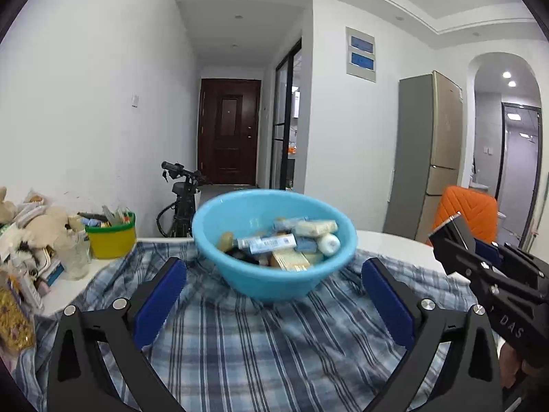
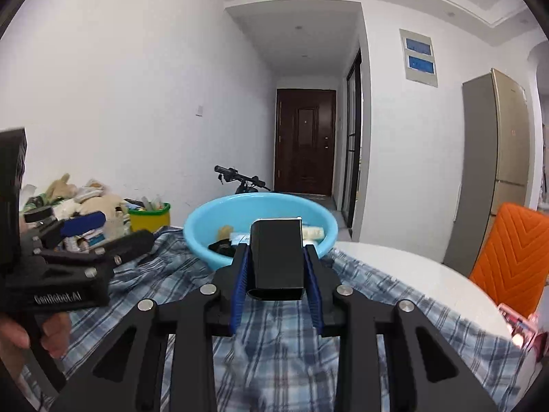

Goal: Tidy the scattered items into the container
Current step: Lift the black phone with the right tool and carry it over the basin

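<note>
A round white table [image 1: 394,243] is partly covered by a blue and white plaid cloth [image 1: 257,343], and near the middle of the cloth sits a light blue plastic bowl [image 1: 274,285], the container for the tidying. The bowl already holds a heap of small items [image 1: 291,243]: blue and white tubes, pale wrapped bars, a white round cap and some darker pieces low in the pile. In the left wrist view, the left gripper [image 1: 274,295] points toward the bowl with its 2 blue-padded fingers [image 1: 159,298] spread wide to either side; nothing is between them, and the bowl shows in the gap beyond them. In the right wrist view, the right gripper [image 2: 276,271] is clamped on a black rectangular box [image 2: 278,254], its blue pads pressing both long sides, the box's open end facing the camera. The box is held just in front of the near rim of the bowl, above the cloth. From the left view the same box [image 1: 453,231] appears at the right edge, off to the right of the bowl. A person's hand [image 2: 51,329] grips the left gripper's handle at the lower left of the right wrist view. At the table's left edge stands a yellow tub with a green rim [image 1: 111,237], stuffed with pens and small objects, beside a jumbled pile of plush toys and packets [image 1: 31,237]. An orange chair back [image 1: 466,213] rises behind the table on the right.
</note>
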The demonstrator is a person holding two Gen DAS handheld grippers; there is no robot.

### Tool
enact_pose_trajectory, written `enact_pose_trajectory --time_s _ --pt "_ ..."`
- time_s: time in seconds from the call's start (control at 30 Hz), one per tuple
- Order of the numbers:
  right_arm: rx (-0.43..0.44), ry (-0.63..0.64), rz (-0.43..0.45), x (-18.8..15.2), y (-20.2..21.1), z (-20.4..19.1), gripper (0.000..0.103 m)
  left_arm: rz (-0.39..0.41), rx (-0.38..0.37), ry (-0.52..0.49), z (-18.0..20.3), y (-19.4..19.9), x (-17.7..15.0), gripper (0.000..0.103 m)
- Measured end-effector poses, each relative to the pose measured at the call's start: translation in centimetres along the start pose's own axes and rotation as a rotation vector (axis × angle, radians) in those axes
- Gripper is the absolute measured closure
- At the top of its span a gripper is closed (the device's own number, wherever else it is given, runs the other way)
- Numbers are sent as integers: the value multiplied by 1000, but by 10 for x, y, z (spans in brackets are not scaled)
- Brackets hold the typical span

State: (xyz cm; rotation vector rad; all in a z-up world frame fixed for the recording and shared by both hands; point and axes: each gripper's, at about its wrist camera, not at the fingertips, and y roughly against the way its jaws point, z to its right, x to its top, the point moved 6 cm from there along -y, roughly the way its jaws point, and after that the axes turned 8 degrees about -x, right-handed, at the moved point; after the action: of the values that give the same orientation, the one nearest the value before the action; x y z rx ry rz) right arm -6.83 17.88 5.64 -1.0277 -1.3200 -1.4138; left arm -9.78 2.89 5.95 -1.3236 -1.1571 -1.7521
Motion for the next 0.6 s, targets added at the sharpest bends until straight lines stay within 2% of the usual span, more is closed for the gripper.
enact_pose_trajectory --time_s 0.17,0.33,0.53,0.6 --pt "13 15 5 18 -37 -3 74 14 46 -14 -17 -43 30 0" --pt "20 -8 0 37 -84 -4 74 12 89 71 -54 -97 47 0" --pt "-29 0 -19 56 -137 -2 74 -41 81 208 -88 -151 66 0" --pt "-38 6 -25 59 -148 -1 74 -41 79 232 -93 -157 69 0"
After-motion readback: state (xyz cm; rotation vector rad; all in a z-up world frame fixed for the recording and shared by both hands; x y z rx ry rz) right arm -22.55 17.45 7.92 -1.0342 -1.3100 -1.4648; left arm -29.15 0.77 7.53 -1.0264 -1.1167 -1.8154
